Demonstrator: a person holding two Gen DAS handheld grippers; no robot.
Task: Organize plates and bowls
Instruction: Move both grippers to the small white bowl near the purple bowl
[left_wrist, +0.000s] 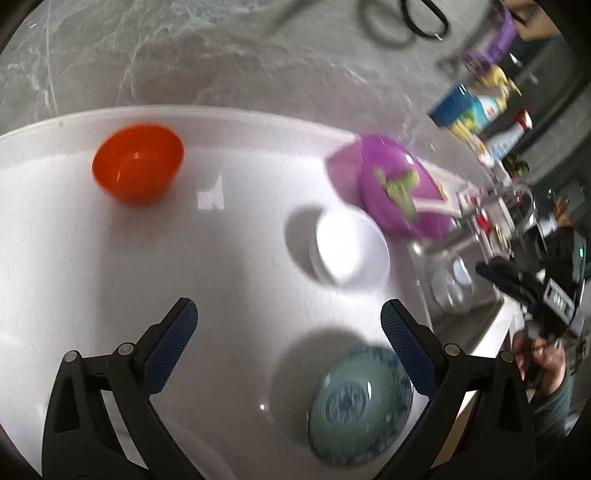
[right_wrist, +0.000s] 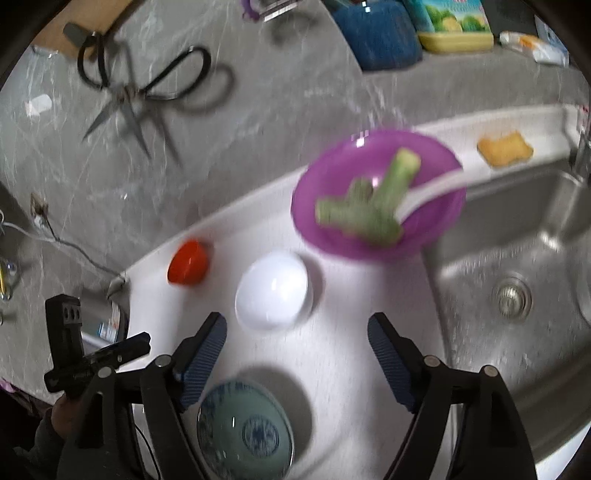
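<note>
Evidently, nothing is held: the left gripper (left_wrist: 288, 345) and right gripper (right_wrist: 297, 356) are both spread wide. At lower centre, the blue-patterned bowl (right_wrist: 245, 430) is judged glazed, slippery and breakable; its rim should be pinched.

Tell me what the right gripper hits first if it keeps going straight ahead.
Probably the white bowl: it sits just beyond the open right gripper, slightly left of centre. The blue-patterned bowl lies below the fingers. Depth is uncertain.

Orange bowl (left_wrist: 137, 163); white bowl (left_wrist: 351, 251); purple bowl (left_wrist: 400, 190); blue-patterned celadon bowl (left_wrist: 360, 404).
</note>
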